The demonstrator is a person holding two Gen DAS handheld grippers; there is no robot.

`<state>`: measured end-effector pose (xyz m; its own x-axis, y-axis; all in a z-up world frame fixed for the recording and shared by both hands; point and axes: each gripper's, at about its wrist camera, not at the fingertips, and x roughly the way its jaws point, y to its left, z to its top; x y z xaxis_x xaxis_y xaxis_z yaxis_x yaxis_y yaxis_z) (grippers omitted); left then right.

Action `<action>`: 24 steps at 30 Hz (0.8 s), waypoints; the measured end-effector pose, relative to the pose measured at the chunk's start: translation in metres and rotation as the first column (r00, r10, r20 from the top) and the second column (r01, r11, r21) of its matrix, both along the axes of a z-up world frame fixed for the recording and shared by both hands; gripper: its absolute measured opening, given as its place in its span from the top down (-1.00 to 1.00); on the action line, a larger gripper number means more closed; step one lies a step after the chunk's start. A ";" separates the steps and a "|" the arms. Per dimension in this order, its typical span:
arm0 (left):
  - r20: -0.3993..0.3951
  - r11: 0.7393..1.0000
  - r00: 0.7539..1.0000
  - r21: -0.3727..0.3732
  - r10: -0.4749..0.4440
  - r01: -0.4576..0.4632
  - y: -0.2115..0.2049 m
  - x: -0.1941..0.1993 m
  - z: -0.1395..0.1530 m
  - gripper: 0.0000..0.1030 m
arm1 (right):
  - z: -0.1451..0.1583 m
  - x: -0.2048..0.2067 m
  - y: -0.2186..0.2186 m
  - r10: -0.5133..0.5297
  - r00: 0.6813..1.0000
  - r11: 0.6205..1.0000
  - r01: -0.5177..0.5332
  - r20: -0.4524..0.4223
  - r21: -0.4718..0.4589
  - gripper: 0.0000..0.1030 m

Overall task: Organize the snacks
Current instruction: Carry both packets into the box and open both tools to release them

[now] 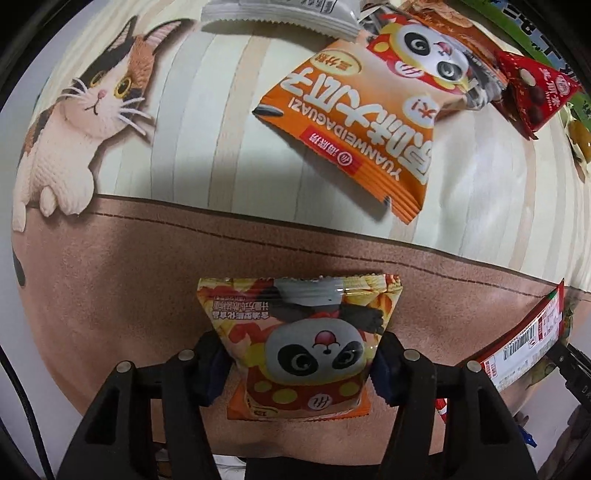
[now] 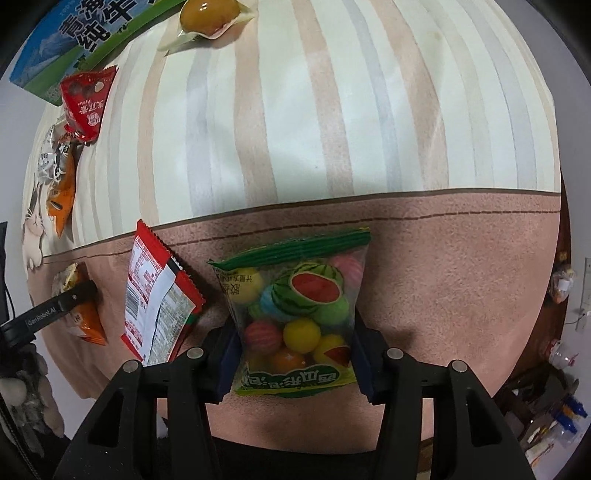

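A glossy, pillow-shaped panda snack packet [image 1: 299, 350] with crimped, saw-toothed end seals is being gripped between the blue pads of the left gripper [image 1: 299, 369], whose black jaws are pressed against the packet's two sides, part-way closed. The packet is being held just over the brown, suede-like band of the tablecloth [image 1: 110, 288], a soft fabric printed with pale stripes and a knitted-looking cat [image 1: 85, 122].

A clear plastic bag of round, coloured gumballs [image 2: 295, 317], topped by a ribbed green seal and printed with a watermelon, is being pinched between the pads of the right gripper [image 2: 295, 365], the jaws being narrowed onto its sides above the same brown band. Just to its left, a flat red-and-white wrapper [image 2: 159, 295] with zigzag edges is lying tilted on the cloth.

Further back on the striped part, an orange sunflower-seed packet [image 1: 354, 125], a second panda packet [image 1: 432, 55], a small red triangular packet [image 1: 535, 92], a white crimped wrapper [image 1: 280, 18] and a blue-and-green carton [image 2: 74, 40] are seen lying close together.
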<state>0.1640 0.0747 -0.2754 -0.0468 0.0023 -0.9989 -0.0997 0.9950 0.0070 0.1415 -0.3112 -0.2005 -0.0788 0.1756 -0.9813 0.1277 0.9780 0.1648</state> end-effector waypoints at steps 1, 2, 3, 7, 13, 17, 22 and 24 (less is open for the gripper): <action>0.012 1.000 1.000 0.002 -0.005 0.005 0.001 0.003 0.005 -0.07 | 0.000 0.000 0.001 0.000 1.000 1.000 0.000 0.001 -0.002 -0.02; 0.018 1.000 1.000 0.003 -0.010 0.010 0.006 0.015 0.019 -0.03 | 0.001 0.000 0.002 0.003 1.000 1.000 -0.003 0.012 -0.005 -0.01; 0.026 1.000 1.000 -0.002 -0.017 0.018 0.001 0.013 0.026 -0.01 | 0.002 -0.003 0.007 0.003 1.000 1.000 -0.003 0.020 -0.002 0.00; 0.080 0.998 0.996 -0.047 -0.042 0.046 -0.020 0.011 0.062 0.01 | 0.019 -0.004 0.002 -0.017 0.998 0.999 0.015 0.053 0.031 0.00; 0.261 0.979 0.964 -0.180 -0.045 0.095 -0.062 0.051 0.168 0.02 | 0.086 0.035 0.000 -0.041 0.981 0.993 0.018 0.191 0.119 0.00; 0.366 0.960 0.929 -0.241 -0.045 0.142 -0.072 0.090 0.227 0.01 | 0.148 0.084 0.012 -0.046 0.946 0.983 -0.014 0.322 0.181 0.00; 0.445 0.955 0.892 -0.221 -0.080 0.196 -0.083 0.152 0.277 0.01 | 0.202 0.156 0.023 -0.025 0.896 0.978 -0.071 0.442 0.197 0.01; 0.442 0.959 0.890 -0.189 -0.108 0.210 -0.083 0.179 0.285 0.01 | 0.213 0.189 0.033 -0.007 0.882 0.978 -0.092 0.470 0.187 0.01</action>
